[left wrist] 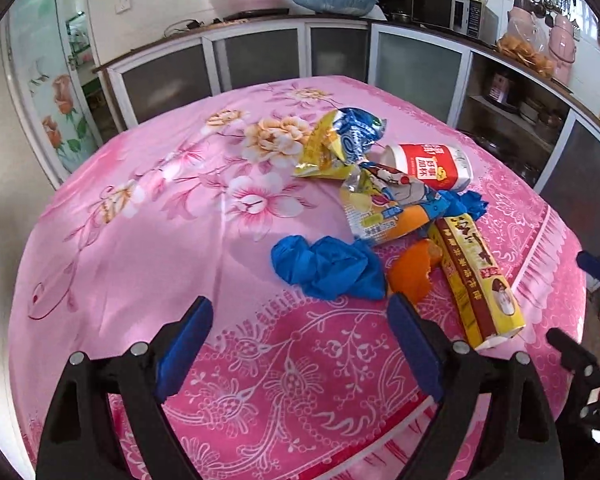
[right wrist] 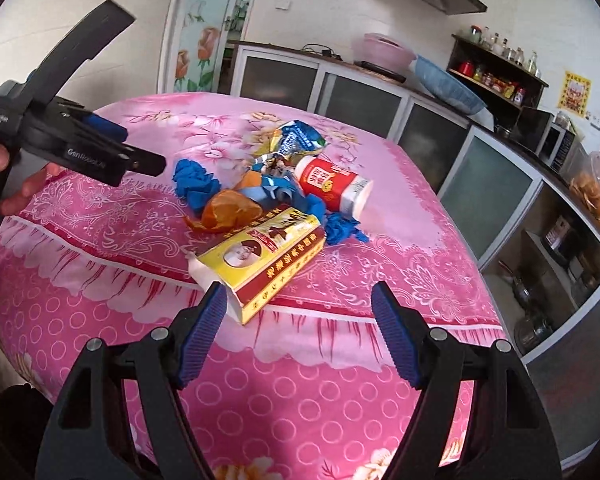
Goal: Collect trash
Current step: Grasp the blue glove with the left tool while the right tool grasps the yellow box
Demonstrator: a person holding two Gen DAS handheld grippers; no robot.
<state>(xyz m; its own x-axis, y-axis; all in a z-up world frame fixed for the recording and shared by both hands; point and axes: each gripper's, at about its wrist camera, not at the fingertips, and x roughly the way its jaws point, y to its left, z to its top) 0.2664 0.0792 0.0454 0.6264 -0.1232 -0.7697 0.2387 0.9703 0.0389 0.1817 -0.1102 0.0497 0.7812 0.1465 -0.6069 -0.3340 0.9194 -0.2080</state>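
**Trash heaped on the pink tablecloth, both grippers empty**

The trash lies in one loose heap on a pink floral satin tablecloth (left wrist: 148, 240) covering a table, toward the edge nearest the grippers. Counted, it holds: one long yellow-and-maroon cardboard box (right wrist: 260, 258) with a portrait printed on it, its open end overhanging the cloth's fringed border; one red-and-white paper cup (left wrist: 430, 166) lying on its side; one curl of orange peel (left wrist: 412, 272); two crumpled foil snack wrappers, a yellow-and-blue one (left wrist: 336, 142) at the far side and a yellow, orange and blue one (left wrist: 396, 210) in the middle; and two wads of crumpled blue plastic glove, a large one (left wrist: 328, 266) and a smaller one (left wrist: 466, 206) beside the cup.

The left gripper (left wrist: 300, 346) hovers with its blue-padded jaws spread wide, nothing between them, the large blue wad and peel just beyond. The right gripper (right wrist: 298, 334) likewise stands apart and empty, its left pad just beside the box's open end; whether it touches is unclear.
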